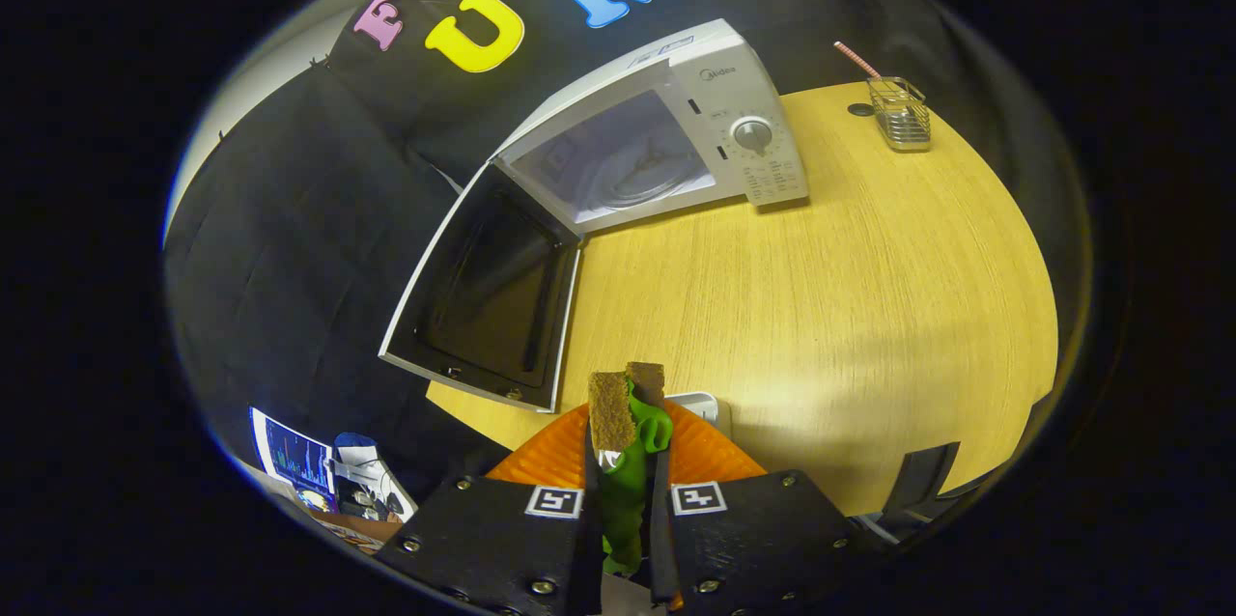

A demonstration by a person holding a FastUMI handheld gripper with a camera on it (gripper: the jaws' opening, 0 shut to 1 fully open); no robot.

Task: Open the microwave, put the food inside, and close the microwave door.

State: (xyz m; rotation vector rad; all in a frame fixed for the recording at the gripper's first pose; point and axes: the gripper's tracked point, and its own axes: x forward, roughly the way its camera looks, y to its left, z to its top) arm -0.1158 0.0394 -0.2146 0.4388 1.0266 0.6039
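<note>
Gripper view: the hand-held gripper [623, 423] pinches a green food item [632, 471]; the microwave [666, 133] door [488, 293] gapes. Loose grip might drop it onto the worktop [869, 307].

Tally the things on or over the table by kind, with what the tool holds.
Microwave, door open: 1
Wire rack with a straw: 1
Orange plate: 1
Green toy food, gripped between the tool fingers above the plate: 1
Total: 4

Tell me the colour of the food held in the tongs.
Green food, pinched between the tongs; gripper view.
</note>
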